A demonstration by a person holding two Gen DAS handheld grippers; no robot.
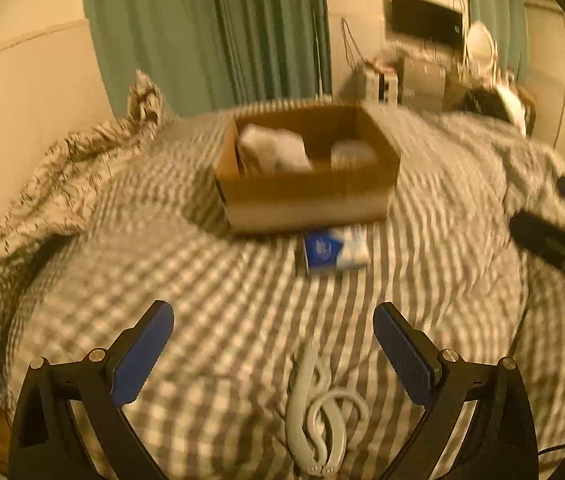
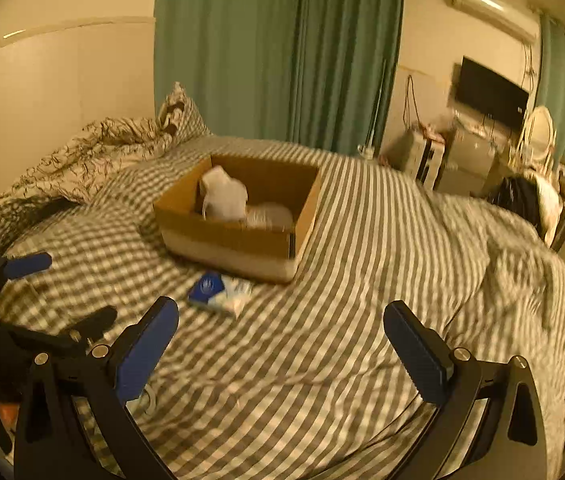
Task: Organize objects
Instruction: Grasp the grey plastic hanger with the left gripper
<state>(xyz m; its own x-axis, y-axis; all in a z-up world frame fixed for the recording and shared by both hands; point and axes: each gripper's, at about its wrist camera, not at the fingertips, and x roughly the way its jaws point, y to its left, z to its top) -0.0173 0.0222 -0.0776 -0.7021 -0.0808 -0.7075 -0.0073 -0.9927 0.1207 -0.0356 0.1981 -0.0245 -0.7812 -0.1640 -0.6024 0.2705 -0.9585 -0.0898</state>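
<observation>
On the bed (image 1: 130, 248), my left gripper (image 1: 273, 332) hovers spread wide and empty over the white cable (image 1: 314, 408); I should straddle its coil squarely. Ahead, the blue packet (image 1: 336, 249) lies just beside the box (image 1: 306, 196). My right gripper (image 2: 281, 328) hangs released, empty.

I see a bedroom in warm, yellowish light. A bed (image 2: 362, 280) with a grey and white checked cover fills the near part. Far behind it hang green curtains (image 2: 278, 48) between pale walls (image 2: 62, 80). On the far right I see a dark screen (image 2: 490, 94) on the wall, an air conditioner (image 2: 490, 6) above it, and a cluttered low cabinet (image 2: 466, 160) below.
</observation>
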